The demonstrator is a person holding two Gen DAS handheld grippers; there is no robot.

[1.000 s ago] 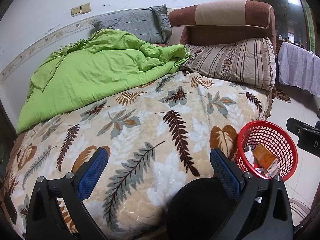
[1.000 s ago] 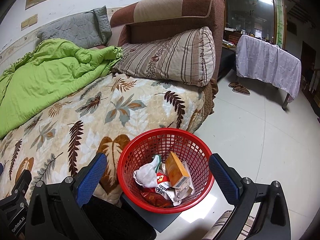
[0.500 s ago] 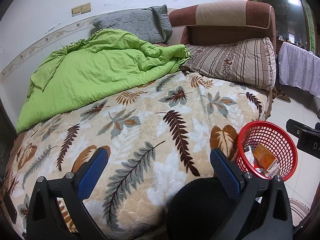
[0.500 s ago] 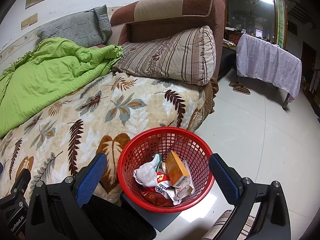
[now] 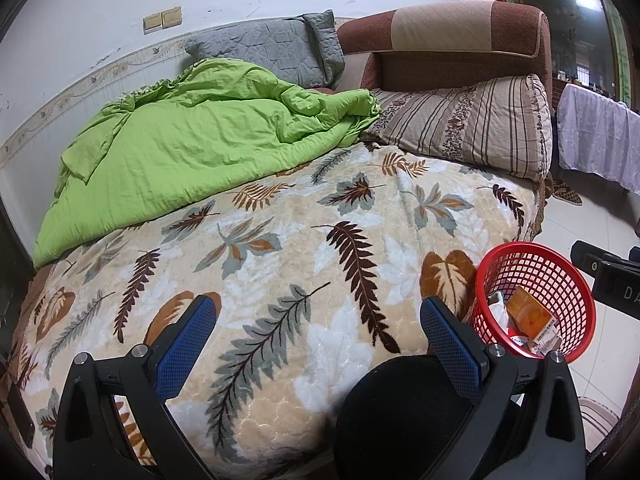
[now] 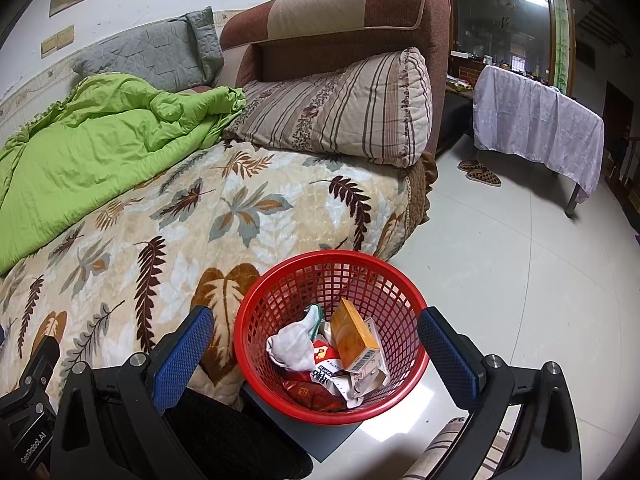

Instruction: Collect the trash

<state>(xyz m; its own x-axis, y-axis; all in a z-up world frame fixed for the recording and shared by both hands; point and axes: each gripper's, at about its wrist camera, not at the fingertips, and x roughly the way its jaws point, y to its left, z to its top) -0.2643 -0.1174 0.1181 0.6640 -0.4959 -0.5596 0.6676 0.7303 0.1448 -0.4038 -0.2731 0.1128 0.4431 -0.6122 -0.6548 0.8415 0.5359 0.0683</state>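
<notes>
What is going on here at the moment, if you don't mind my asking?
A person is collecting trash with two handheld grippers. The left gripper and right gripper are both open and empty. The red mesh basket beside the bed already holds an orange box, a crumpled white tissue and wrappers.

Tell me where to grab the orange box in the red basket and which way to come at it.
Grip the orange box across its thin sides near the raised upper end, coming down from above through the red basket's open top. It leans upright on the other trash, so that end stands free. The right tongs are open.
</notes>
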